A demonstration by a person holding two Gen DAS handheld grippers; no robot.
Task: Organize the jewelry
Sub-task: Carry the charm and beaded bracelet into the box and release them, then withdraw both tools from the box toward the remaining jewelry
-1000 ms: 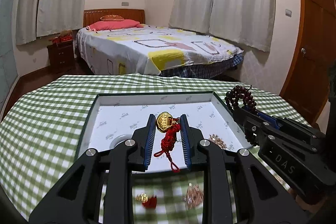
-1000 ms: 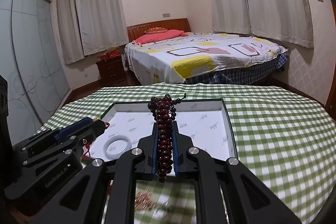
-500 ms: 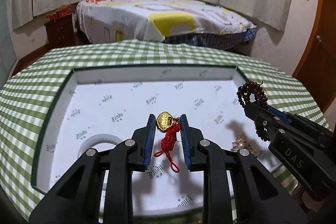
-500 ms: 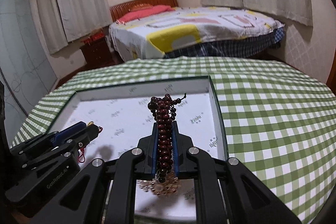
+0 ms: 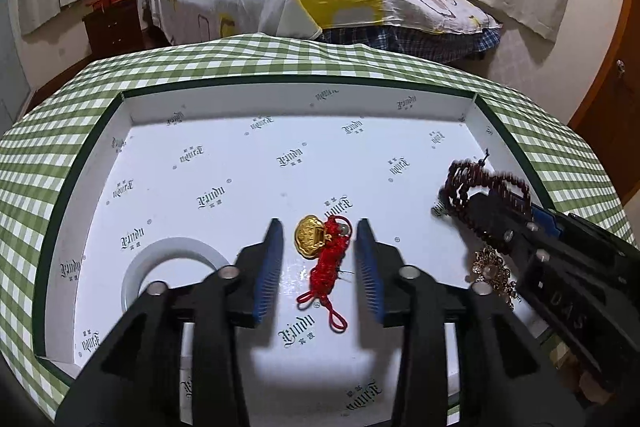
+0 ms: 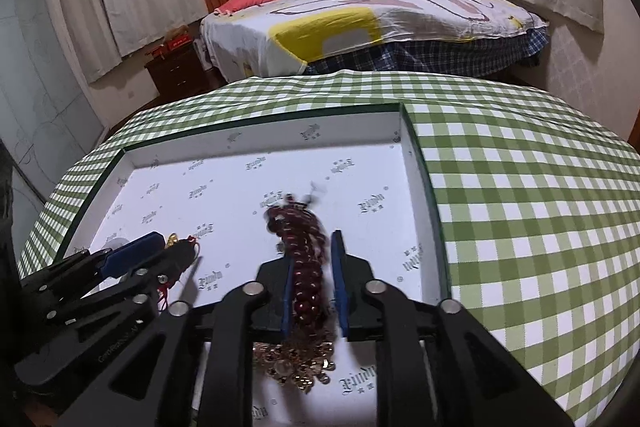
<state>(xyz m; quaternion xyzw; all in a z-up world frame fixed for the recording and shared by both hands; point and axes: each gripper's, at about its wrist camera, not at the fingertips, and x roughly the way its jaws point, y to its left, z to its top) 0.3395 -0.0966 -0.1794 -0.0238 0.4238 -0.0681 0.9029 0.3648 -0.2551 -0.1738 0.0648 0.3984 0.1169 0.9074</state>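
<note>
Big green-checked counter (image 5: 280,59) out past the fingertips, dark-rimmed white tray (image 5: 296,99) sitting on it and filling the space under both sets of fingers. Inside the tray: white bangle (image 5: 136,267) just off the left side of the left gripper (image 5: 318,251), gold chain pile (image 6: 296,359) directly beneath the right gripper (image 6: 312,279). Gold lock charm with red knot cord (image 5: 326,255) lying flat on the tray floor dead centre between the left fingers (image 5: 268,267), long axis running roughly along the fingers, gold end forward, cord loop trailing back toward the wrist. Left jaws opening, gap on both sides of the charm, pads not pressing on it, so basically let go. Dark red bead bracelet (image 6: 306,259) bunched between the right fingers (image 6: 338,287), long axis along the fingers too, far end poking out past the tips, near end draped onto the chain pile. Right jaws also opening, beads hugging the left pad with daylight on the right, looks dropped rather than pinched. Next call probably just backing both grippers straight up without snagging cord or beads.
</note>
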